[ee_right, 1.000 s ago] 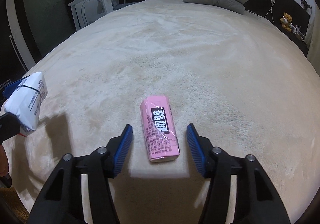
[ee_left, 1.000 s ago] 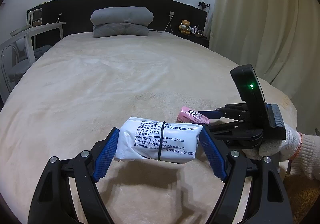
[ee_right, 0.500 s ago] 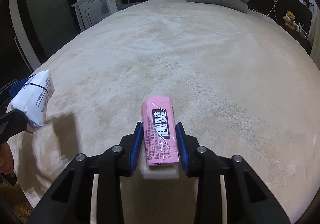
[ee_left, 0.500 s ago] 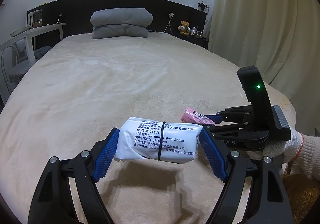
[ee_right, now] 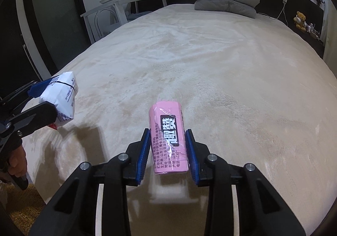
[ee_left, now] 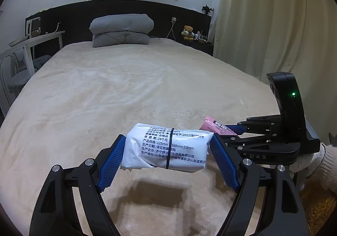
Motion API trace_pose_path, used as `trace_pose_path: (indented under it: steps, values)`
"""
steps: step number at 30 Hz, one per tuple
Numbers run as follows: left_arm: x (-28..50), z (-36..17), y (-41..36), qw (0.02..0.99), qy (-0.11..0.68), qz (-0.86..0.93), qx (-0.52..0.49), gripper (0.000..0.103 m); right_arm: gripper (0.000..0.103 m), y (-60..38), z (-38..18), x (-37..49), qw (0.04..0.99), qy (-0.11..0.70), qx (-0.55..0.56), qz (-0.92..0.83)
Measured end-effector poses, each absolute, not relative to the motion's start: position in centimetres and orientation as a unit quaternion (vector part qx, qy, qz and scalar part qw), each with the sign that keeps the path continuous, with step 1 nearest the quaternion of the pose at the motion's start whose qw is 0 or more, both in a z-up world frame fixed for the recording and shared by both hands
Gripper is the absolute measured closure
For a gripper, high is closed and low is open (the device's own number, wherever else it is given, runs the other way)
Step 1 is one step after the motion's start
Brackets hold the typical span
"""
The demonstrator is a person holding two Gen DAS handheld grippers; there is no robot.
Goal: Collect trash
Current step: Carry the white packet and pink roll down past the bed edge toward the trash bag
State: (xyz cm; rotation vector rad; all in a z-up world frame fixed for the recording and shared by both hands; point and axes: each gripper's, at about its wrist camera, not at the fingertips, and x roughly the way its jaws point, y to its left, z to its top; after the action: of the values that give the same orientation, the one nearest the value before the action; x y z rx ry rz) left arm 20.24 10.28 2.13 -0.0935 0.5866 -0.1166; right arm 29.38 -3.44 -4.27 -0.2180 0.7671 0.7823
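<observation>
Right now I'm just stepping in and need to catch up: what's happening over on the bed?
A person is picking trash off the bed with a handheld gripper in each hand. The left gripper is shut on a white packet with a black band round it, held clear of the cover. The right gripper has just closed on a pink packet. Grey pillows sit stacked at the headboard. No bin is in view.

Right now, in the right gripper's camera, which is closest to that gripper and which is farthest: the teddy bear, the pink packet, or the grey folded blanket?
1. Pink packet: clamped in the right gripper.
2. Grey folded blanket: at the head of the bed, slightly right.
3. Teddy bear: on the dark ledge beyond the bed's far right corner.
</observation>
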Motion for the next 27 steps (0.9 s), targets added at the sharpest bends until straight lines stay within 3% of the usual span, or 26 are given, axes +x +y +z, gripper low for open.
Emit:
trace_pose_path:
  steps: [27]
  values:
    - [10.6, 3.6, 6.3, 0.956, 0.279, -0.053, -0.073, 0.024, 0.069, -13.4, -2.2, 18.5, 0.863, 0.340, -0.056, 0.368]
